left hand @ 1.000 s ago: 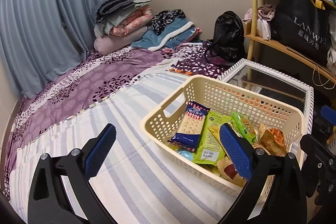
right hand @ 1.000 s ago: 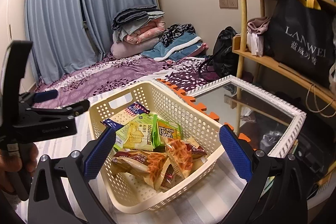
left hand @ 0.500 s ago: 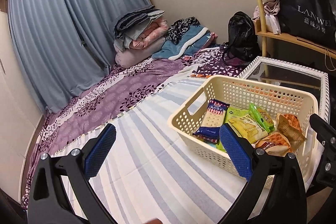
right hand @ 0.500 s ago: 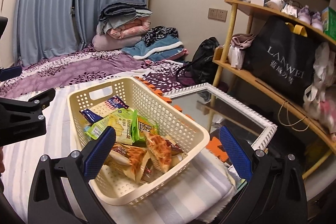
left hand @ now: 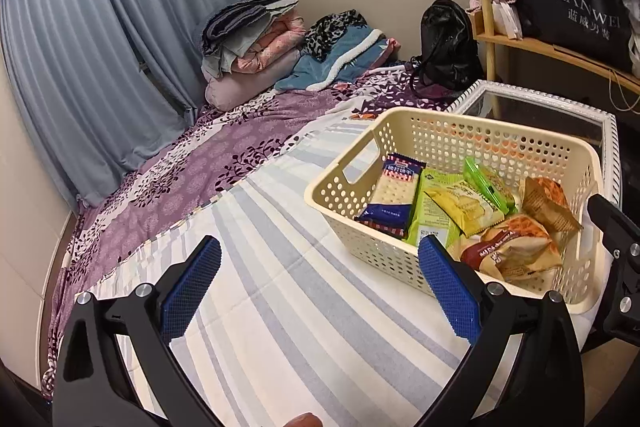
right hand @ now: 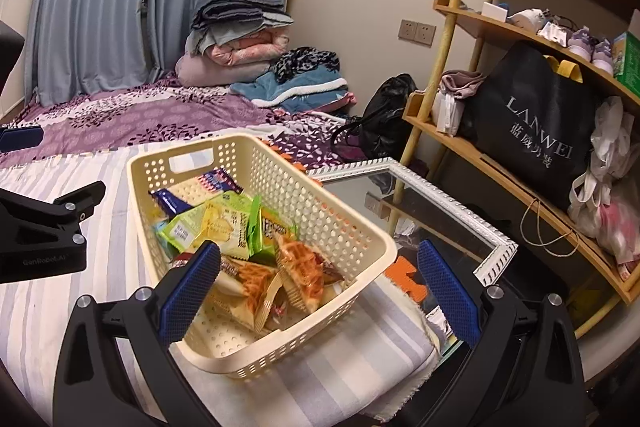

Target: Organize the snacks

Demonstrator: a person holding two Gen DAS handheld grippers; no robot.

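A cream perforated basket (left hand: pixel 480 143) sits on the striped bed cover (left hand: pixel 280 307), at its right edge beside a white-framed mirror (right hand: pixel 452 203). Inside lie snack packets: a blue cracker pack (left hand: pixel 394 191) at the far left, green and yellow packs (right hand: pixel 224 223) in the middle, orange waffle packs (right hand: pixel 298 267) nearest. The left gripper (left hand: pixel 318 291) hovers over the cover with fingers spread wide, empty. The right gripper (right hand: pixel 318 291) hangs above the basket's near right corner, fingers likewise apart, holding nothing
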